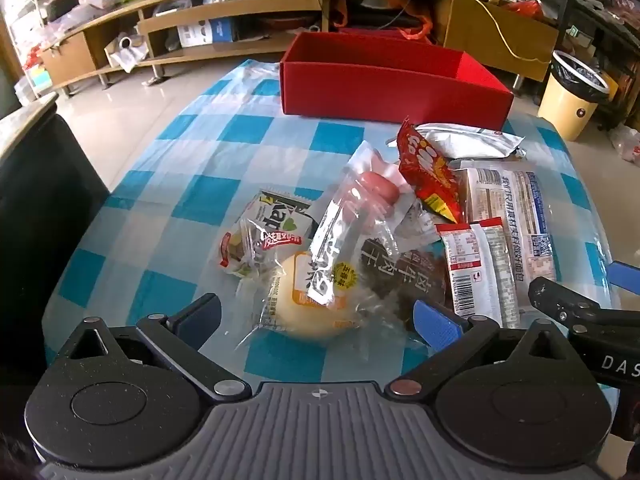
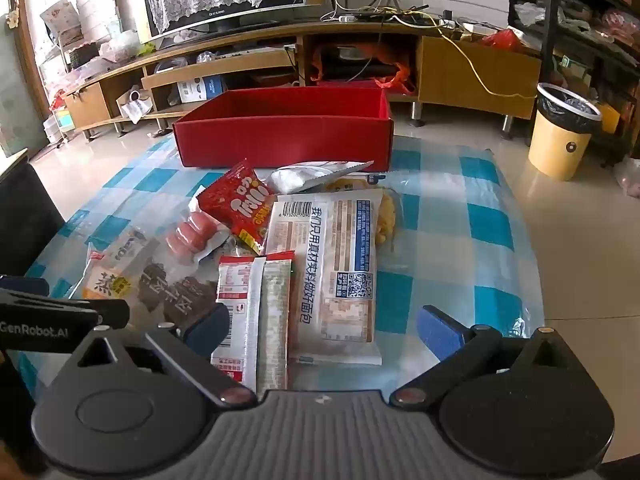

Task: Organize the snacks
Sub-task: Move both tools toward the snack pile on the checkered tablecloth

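Observation:
A pile of wrapped snacks lies on the blue-checked tablecloth [image 1: 168, 184] in front of an empty red box [image 1: 384, 88], which also shows in the right wrist view [image 2: 280, 136]. My left gripper [image 1: 316, 316] is open, its fingers either side of a round bun in clear wrap [image 1: 308, 304]. My right gripper [image 2: 324, 330] is open around the near ends of a red-and-white stick pack [image 2: 252, 312] and a large white bread pack [image 2: 332, 272]. A red chip bag [image 2: 240, 208], sausages [image 2: 196, 232] and a silver pouch [image 2: 308, 176] lie further back.
A yellow bin [image 2: 560, 136] stands on the floor to the right. A low wooden TV stand [image 2: 280, 52] runs along the back. A dark chair [image 1: 44, 208] is at the table's left edge.

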Tool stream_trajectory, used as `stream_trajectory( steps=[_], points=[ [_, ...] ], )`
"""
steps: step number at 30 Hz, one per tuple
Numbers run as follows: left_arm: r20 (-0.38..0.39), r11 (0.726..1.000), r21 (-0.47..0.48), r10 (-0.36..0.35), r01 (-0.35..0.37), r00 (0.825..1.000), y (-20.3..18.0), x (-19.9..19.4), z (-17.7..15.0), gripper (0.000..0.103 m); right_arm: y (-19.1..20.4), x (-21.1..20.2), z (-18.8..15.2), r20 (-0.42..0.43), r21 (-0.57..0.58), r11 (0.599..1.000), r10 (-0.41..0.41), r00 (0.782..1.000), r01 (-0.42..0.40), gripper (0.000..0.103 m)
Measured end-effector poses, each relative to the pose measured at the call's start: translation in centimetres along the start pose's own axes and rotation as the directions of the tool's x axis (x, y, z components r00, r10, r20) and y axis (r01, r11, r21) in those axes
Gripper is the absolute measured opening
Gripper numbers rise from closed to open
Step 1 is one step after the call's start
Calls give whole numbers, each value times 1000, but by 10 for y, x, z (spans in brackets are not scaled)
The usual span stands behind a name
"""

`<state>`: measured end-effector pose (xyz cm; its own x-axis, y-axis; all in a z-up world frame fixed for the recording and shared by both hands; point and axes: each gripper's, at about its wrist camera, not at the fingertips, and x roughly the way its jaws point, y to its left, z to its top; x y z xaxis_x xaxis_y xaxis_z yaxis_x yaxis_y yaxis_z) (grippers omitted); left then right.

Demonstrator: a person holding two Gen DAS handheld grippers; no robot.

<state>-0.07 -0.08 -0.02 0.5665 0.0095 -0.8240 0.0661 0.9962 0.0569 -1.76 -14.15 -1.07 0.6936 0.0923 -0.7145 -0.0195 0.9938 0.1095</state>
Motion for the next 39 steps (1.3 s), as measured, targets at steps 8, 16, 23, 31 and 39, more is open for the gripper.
stream_trajectory(
  steps=[8,16,23,31,39],
  points=[
    [-34,1000,-10,4,-5,999,0,8,0,103,3,3,-2,-6,-11,1000,-1,1000,0,100],
    [-46,1000,-19,8,-9,999,3,9,-2,103,8,7,-1,-27,-37,999,-8,1000,7,100],
    [-52,1000,-14,9,-9,999,1,9,-2,103,6,8,0,-29,-25,1000,-10,1000,9,100],
    [-59,1000,-13,10,-11,998,2,10,-3,103,7,8,-1,-34,-26,1000,-14,999,13,100],
    [-63,1000,-16,16,-17,998,2,11,-3,103,7,13,-1,-51,-28,1000,-15,999,13,100]
  ],
)
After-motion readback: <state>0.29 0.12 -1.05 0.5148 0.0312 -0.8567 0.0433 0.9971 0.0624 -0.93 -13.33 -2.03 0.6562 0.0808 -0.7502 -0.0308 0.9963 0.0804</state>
